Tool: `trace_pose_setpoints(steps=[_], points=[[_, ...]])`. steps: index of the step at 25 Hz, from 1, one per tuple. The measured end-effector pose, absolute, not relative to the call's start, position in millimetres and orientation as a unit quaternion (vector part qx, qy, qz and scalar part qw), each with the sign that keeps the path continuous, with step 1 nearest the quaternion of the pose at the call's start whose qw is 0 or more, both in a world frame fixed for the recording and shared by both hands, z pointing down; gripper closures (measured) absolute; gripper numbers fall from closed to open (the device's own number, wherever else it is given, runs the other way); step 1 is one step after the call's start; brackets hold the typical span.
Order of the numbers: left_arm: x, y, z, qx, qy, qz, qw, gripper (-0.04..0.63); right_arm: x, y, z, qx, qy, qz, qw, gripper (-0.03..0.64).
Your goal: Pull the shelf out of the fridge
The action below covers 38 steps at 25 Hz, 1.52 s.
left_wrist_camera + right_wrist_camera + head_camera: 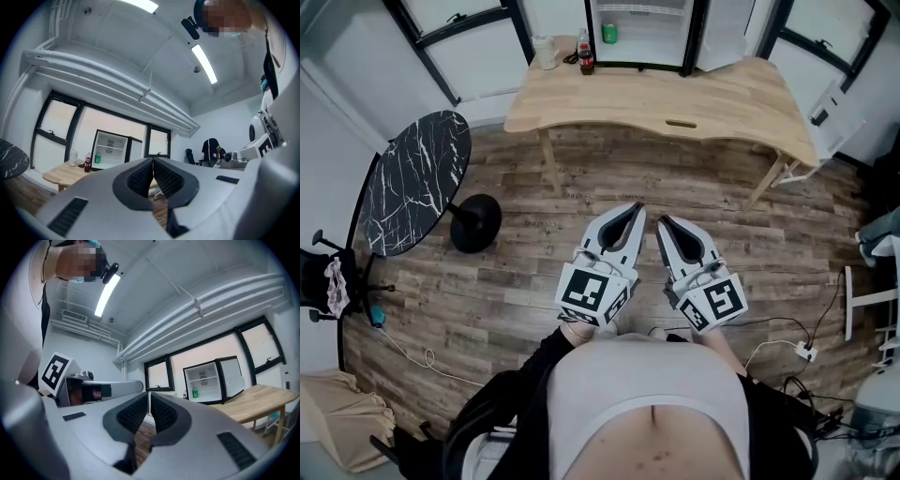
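**Shelf in the fridge, both grippers clamped on nothing**

The shelf point(202, 379) sits across the upper part of the open fridge point(642, 33), which stands mid-way along the tabletop's point(722, 103) far edge (a green can point(609, 34) is inside, below the shelf). A bottle point(586, 62) stands just left of the fridge. The left gripper point(634, 210) and right gripper point(665, 223) hang side by side over the floor point(525, 244), well short of the tabletop's near edge, jaws pressed together and empty.

Wooden table point(675, 101) with open fridge point(642, 37), dark bottle point(586, 62), white jug point(546, 52)
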<state>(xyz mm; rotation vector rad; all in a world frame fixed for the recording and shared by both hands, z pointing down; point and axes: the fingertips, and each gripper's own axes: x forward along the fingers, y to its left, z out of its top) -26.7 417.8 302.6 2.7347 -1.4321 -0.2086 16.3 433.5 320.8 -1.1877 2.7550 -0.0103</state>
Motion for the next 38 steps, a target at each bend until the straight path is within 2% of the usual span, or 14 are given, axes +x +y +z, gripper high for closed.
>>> trace_pose_setpoints(steps=[6, 12, 22, 38], points=[[-41, 415, 306, 0.889, -0.452, -0.065, 0.026, 0.589, 1, 433, 314, -0.406, 0.911, 0.026, 0.071, 0.574], [-58, 413, 309, 0.897, -0.439, -0.055, 0.025, 0.589, -12, 434, 316, -0.424, 0.901, 0.012, 0.094, 0.573], [-60, 388, 318, 0.900, -0.431, -0.056, 0.033, 0.589, -10, 411, 331, -0.440, 0.893, -0.016, 0.095, 0.574], [-15, 214, 308, 0.882, -0.468, -0.061, 0.018, 0.589, 33, 232, 321, -0.393, 0.916, -0.013, 0.083, 0.574]])
